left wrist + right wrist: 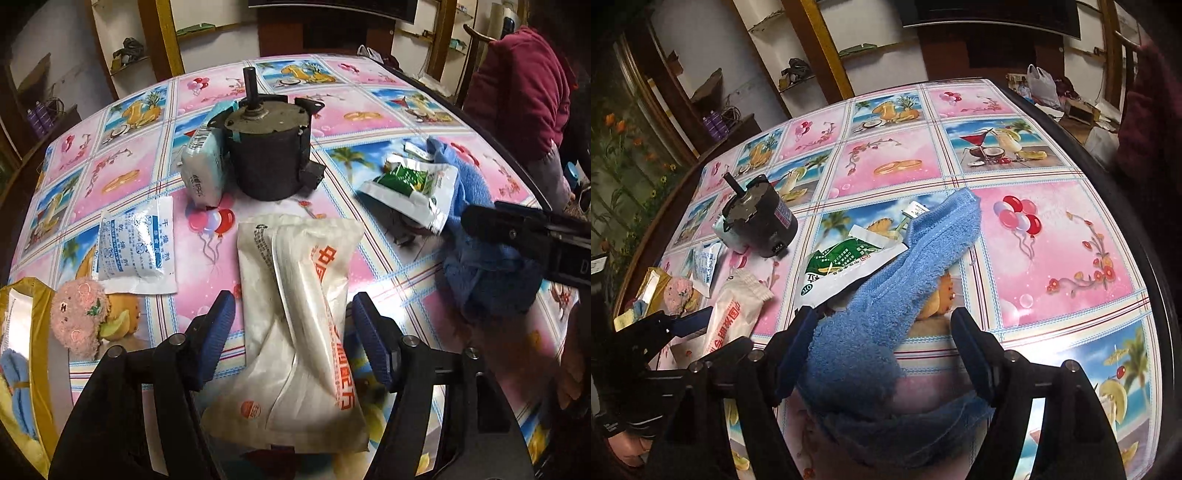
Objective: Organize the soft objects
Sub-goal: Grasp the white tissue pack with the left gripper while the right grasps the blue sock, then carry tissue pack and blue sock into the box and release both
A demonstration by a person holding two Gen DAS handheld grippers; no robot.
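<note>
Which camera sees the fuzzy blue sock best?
The right wrist view: the blue sock fills its middle, stretched between the open right gripper fingers. The left wrist view catches only a bunched part at its right edge, partly behind that gripper.

Left gripper (293, 339): two black, angular linkage arms, each ending in a dark blue finger pad (218, 338) with a finely ribbed face. Round silver pivot screws (176, 338) sit at the arm joints, one pair per side. The black body is matte and flat-sided.

Right gripper (884, 354): the same build, with black arms, ribbed dark blue pads (973, 356) and silver pivot screws (1011, 355) at the joints. Seen side-on from the left wrist camera, its black casing carries small screws and part of a white printed letter. A patch of bare skin shows at the lower left edge of the right wrist view.
</note>
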